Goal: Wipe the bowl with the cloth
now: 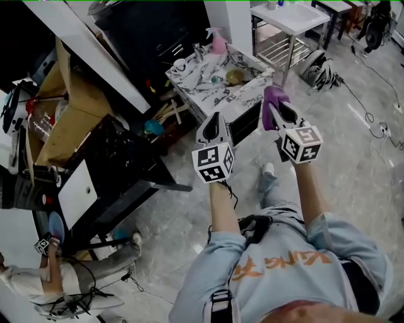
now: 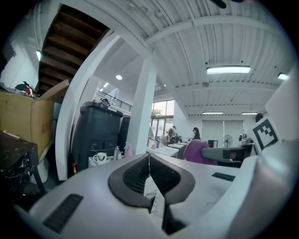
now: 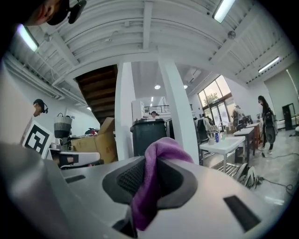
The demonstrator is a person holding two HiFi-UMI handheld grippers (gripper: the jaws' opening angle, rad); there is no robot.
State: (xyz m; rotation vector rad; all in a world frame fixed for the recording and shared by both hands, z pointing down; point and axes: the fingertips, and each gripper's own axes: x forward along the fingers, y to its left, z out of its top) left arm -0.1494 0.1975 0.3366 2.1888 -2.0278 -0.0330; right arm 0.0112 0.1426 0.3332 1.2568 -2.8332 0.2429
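A small brass-coloured bowl [image 1: 235, 76] sits on a marble-patterned table [image 1: 208, 94], well beyond both grippers. My right gripper [image 1: 276, 105] is held up in the air, shut on a purple cloth [image 1: 273, 99]. In the right gripper view the cloth [image 3: 154, 177] hangs folded over and between the jaws of the right gripper [image 3: 152, 158]. My left gripper [image 1: 214, 118] is raised beside it, to the left, jaws shut with nothing in them; in its own view the left gripper [image 2: 149, 157] has its tips meeting. The cloth [image 2: 198, 151] shows there at the right. Neither gripper view shows the bowl.
On the marble table stand a pink spray bottle [image 1: 218, 43] and a white cup [image 1: 180, 64]. A dark bin [image 2: 98, 133] and cardboard boxes [image 1: 69, 120] are at the left. A white metal table [image 1: 289, 17] stands behind. Cables lie on the floor [image 1: 372, 120].
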